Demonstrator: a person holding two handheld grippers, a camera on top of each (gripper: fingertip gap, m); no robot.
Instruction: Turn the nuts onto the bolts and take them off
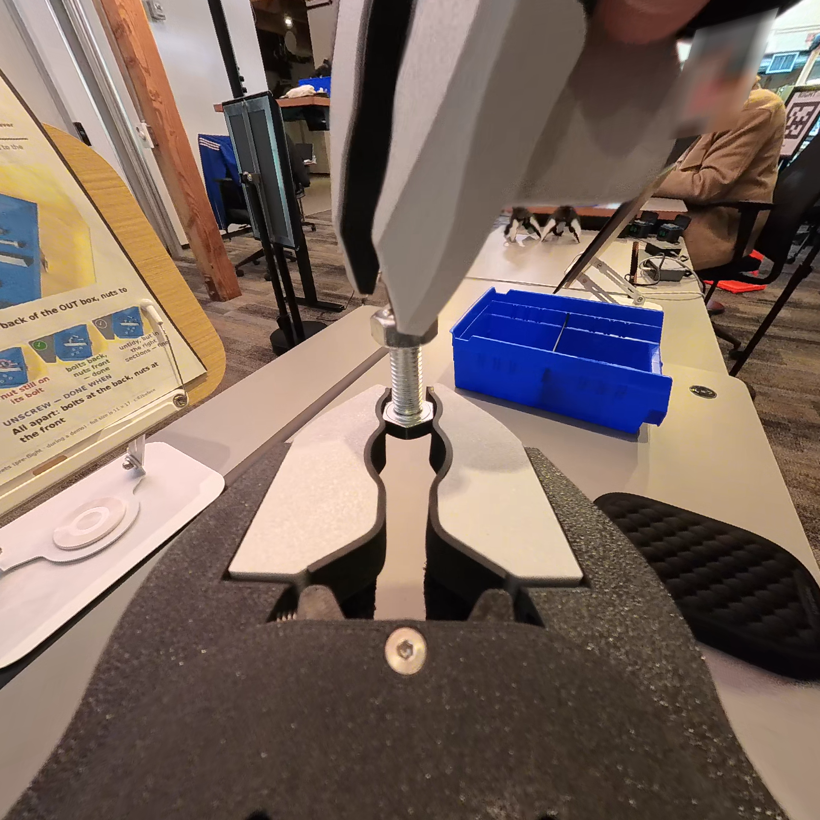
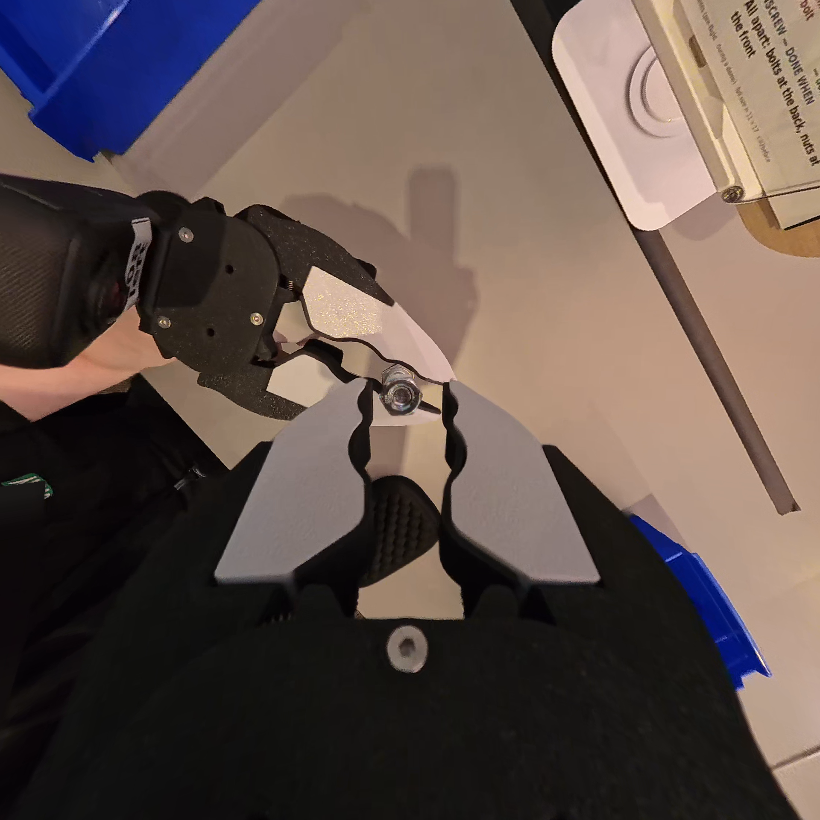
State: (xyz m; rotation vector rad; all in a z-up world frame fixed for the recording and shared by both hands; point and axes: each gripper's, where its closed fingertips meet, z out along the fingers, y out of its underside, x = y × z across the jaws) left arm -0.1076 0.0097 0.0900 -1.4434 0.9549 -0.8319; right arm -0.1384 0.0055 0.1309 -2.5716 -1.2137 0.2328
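My left gripper clamps the head of the upright bolt above the table. My right gripper stands over the bolt tip, jaws spread apart around the nut near its top end. Beyond, to the right, sits the blue bin.
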